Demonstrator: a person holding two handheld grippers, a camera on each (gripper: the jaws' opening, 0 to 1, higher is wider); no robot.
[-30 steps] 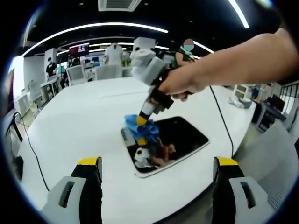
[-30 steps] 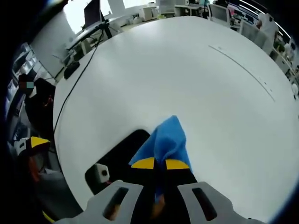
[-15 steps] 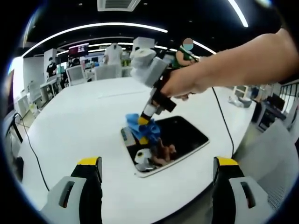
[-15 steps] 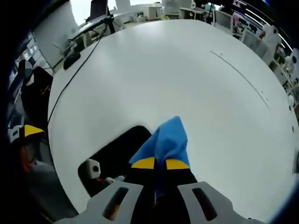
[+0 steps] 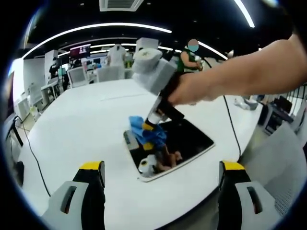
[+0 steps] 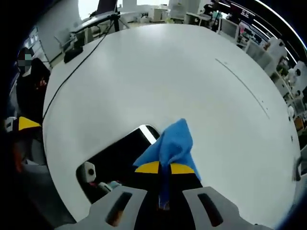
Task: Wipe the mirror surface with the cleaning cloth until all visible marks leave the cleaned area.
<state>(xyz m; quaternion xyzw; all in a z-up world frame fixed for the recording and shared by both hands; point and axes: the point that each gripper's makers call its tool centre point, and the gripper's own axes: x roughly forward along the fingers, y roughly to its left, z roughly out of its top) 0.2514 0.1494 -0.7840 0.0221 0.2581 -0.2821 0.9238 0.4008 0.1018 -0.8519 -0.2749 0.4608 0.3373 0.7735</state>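
A dark rectangular mirror [image 5: 180, 143] with a white rim lies flat on the white round table [image 5: 86, 120]. My right gripper [image 5: 147, 125] comes in from the right, held by a hand, shut on a blue cleaning cloth [image 5: 148, 134] that is pressed on the mirror's far left part. In the right gripper view the cloth [image 6: 170, 146] sticks out past the yellow-tipped jaws of my right gripper [image 6: 164, 168], over the mirror's [image 6: 112, 155] corner. My left gripper [image 5: 160, 167] stands open near the table's front edge, apart from the mirror, nothing between its fingers.
The table edge runs close behind the mirror on the near side. A black cable [image 5: 229, 122] trails across the table to the right of the mirror. Desks, chairs and people stand in the background room [image 5: 81, 62]. A cable [image 6: 76, 72] also crosses the table's left.
My right gripper has shifted and tilted with the cloth on the mirror's far left part; the right gripper view now shows the mirror's corner. The left gripper has stayed still.
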